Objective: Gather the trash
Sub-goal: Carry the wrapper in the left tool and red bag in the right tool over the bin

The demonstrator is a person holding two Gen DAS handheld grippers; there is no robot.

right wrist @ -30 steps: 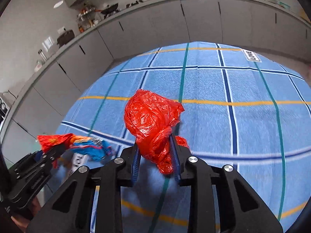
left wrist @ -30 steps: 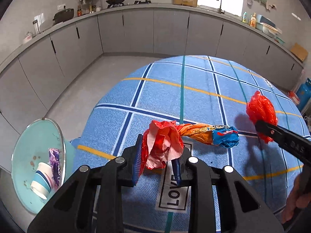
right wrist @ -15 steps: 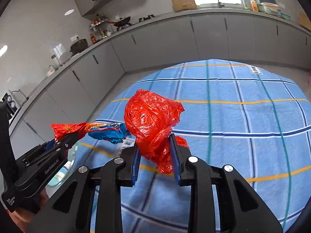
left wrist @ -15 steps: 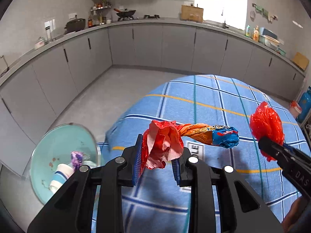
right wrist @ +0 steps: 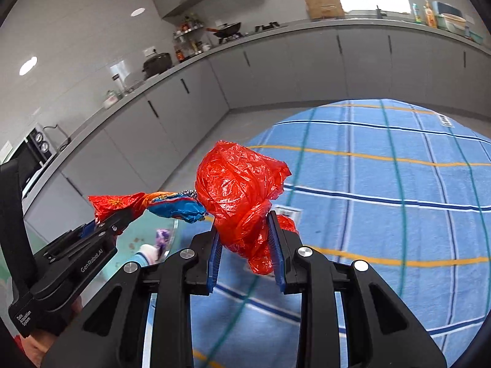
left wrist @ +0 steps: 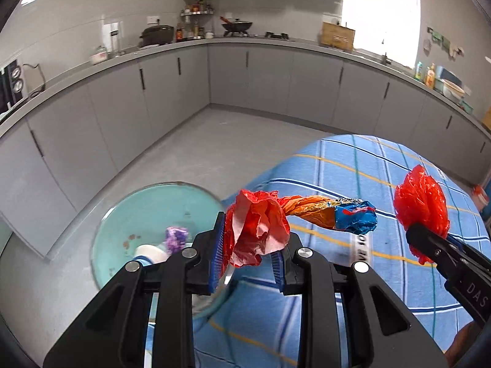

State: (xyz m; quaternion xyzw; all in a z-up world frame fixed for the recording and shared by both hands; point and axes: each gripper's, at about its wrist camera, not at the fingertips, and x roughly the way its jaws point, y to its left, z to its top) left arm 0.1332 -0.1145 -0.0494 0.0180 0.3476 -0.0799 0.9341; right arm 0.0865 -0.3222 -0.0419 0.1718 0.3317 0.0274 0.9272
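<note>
We see the left tool (left wrist: pixel 248 256) clenched on a twisted snack wrapper (left wrist: pixel 307 211) and the right tool (right wrist: pixel 245 256) clenched on a crumpled red bag (right wrist: pixel 239 187), above a blue tabletop (right wrist: pixel 383 184).

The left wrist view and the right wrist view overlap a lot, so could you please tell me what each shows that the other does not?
Only the left wrist view shows the whole round rim of the bin.

Only the right wrist view shows the microwave and the left hand-held gripper from the side.

Both show the twisted snack wrapper in the left hand-held gripper, the red plastic bag in the right hand-held gripper, the paper cup in the bin and the blue checked tablecloth.
</note>
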